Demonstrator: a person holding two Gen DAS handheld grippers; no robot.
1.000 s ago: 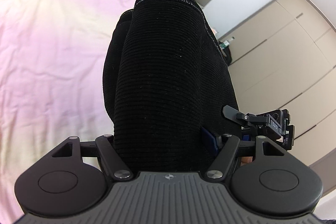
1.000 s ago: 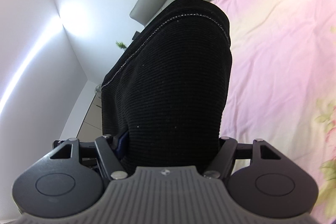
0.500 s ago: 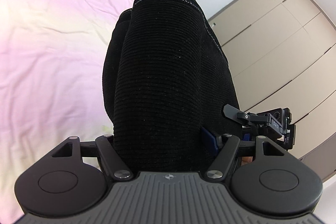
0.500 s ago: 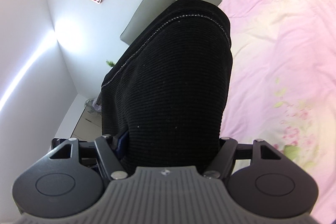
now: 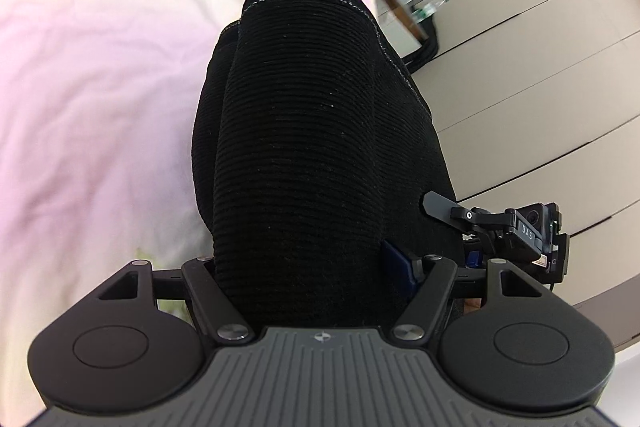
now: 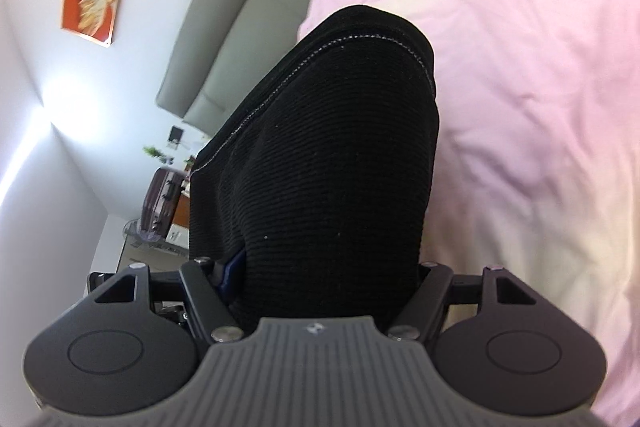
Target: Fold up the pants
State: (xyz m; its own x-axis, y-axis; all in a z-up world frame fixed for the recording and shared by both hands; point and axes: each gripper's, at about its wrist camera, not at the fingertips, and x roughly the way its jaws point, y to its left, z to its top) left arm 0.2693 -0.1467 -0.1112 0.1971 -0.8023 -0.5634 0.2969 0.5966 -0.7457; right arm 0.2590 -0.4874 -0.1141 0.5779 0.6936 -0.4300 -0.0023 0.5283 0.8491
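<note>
**Pants carried over the bed, a gripper on each side**

The left gripper is gripping a thick bunch of the black ribbed pants, its jaws standing fairly wide only because the cloth between them is bulky. The fabric is bulging up over the fingers and hiding them, so the pads themselves are out of sight. The right gripper is doing the same on its side, clamping another thick bunch of the pants. Both seem to be pinching one edge, probably so the garment hangs evenly between them. The pink bedsheet is lying beneath, likely where the pants are being taken to be laid flat for folding.
</note>
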